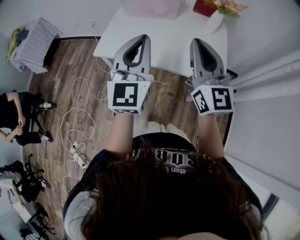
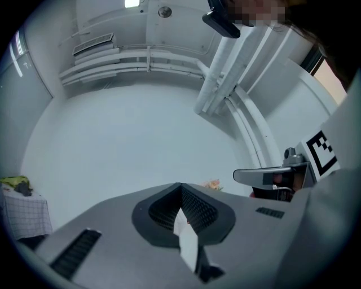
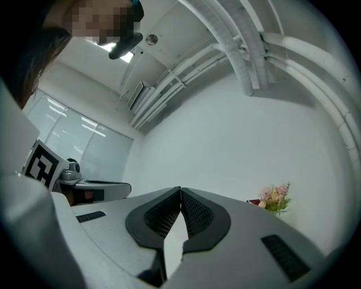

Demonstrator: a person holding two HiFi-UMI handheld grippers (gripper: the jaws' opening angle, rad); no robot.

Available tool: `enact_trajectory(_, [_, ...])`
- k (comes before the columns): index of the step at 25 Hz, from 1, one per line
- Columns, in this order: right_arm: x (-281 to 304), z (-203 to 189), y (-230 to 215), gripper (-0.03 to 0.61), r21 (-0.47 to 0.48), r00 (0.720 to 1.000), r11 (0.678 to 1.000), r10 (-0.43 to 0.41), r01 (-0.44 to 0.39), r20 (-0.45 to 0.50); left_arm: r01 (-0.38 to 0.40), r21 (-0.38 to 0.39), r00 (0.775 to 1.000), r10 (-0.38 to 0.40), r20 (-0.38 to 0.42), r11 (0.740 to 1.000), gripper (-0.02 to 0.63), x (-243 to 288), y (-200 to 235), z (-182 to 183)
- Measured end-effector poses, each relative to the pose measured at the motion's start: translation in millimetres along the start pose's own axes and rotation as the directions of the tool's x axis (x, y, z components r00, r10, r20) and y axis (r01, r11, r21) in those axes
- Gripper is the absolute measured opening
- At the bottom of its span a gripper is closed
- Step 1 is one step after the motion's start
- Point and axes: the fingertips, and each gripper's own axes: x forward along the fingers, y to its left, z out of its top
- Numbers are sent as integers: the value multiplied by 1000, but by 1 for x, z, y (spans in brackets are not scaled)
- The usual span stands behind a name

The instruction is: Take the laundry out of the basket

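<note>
Left hand-held gripper (image 2: 180, 186) closed; right hand-held gripper (image 3: 180, 190) closed.

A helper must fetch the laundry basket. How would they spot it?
From the white table, look left across the wooden floor to the wall. The laundry basket stands there: the only checked box, yellow-green and dark clothes poking out.

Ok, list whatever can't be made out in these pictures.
- Pink container on the white table: head view, cut off by the top edge; contents unseen.
- Grey hamper: head view, far corner, its contents too small.
- Tabletop: both gripper views aim at walls and ceiling, above it.
</note>
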Motion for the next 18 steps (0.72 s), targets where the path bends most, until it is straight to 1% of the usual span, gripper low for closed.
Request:
enact_trajectory(8, [36,-5,-10,28,6,1000,1000,8,-8,-2,-9,-8,1000,9,-5,1000,-1,28,25,-4])
enact_trajectory(10, [47,-10,-11,28,8,1000,1000,4,-4,2,-7,-4,1000,7,7,1000,-1,37,33,-6])
enact_trajectory(13, [64,-21,-14,28,6,1000,1000,-4,4,3,9,5,1000,-9,20,1000,-1,52,46,-13])
enact_trajectory(18, [106,-30,-25,28,-5,1000,1000,-22,22,-8,45,-23,999,-44,12,999,-1,91,73,-21])
